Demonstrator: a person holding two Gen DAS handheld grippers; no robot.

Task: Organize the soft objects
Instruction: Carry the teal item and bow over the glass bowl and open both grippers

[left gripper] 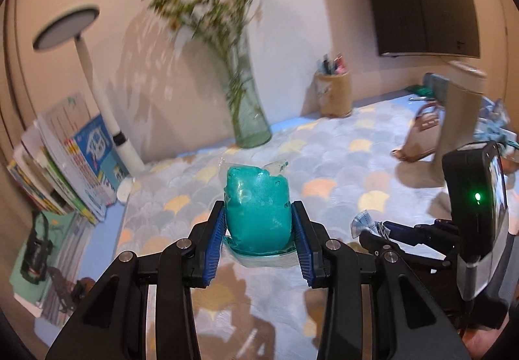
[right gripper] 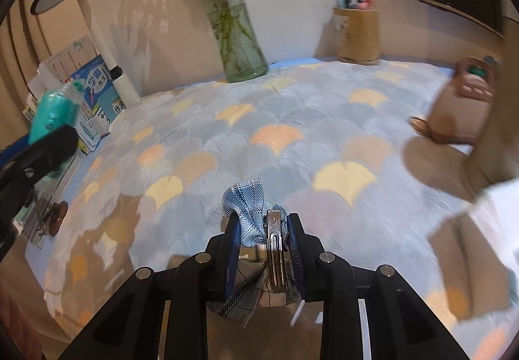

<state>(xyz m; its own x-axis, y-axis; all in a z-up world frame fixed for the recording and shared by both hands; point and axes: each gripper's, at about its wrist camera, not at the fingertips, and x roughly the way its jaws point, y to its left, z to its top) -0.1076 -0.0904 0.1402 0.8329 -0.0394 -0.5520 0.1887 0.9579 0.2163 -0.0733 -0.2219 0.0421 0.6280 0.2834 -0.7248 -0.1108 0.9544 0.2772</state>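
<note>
My left gripper (left gripper: 259, 223) is shut on a teal soft pouch (left gripper: 258, 214) in clear plastic and holds it above the patterned tablecloth (left gripper: 340, 171). The pouch also shows at the far left of the right wrist view (right gripper: 53, 115). My right gripper (right gripper: 262, 230) is shut on a blue plaid fabric hair bow (right gripper: 246, 207) with a metal clip (right gripper: 275, 249), held above the cloth (right gripper: 292, 132). The right gripper with the bow shows at the right of the left wrist view (left gripper: 373, 227).
A glass vase with green stems (left gripper: 249, 113) stands at the back by the wall. A pen holder (left gripper: 334, 90), a white desk lamp (left gripper: 97, 93), leaning books (left gripper: 74, 158) and a small pink bag (left gripper: 421, 136) ring the table. A beige upright object (left gripper: 457, 116) stands at the right.
</note>
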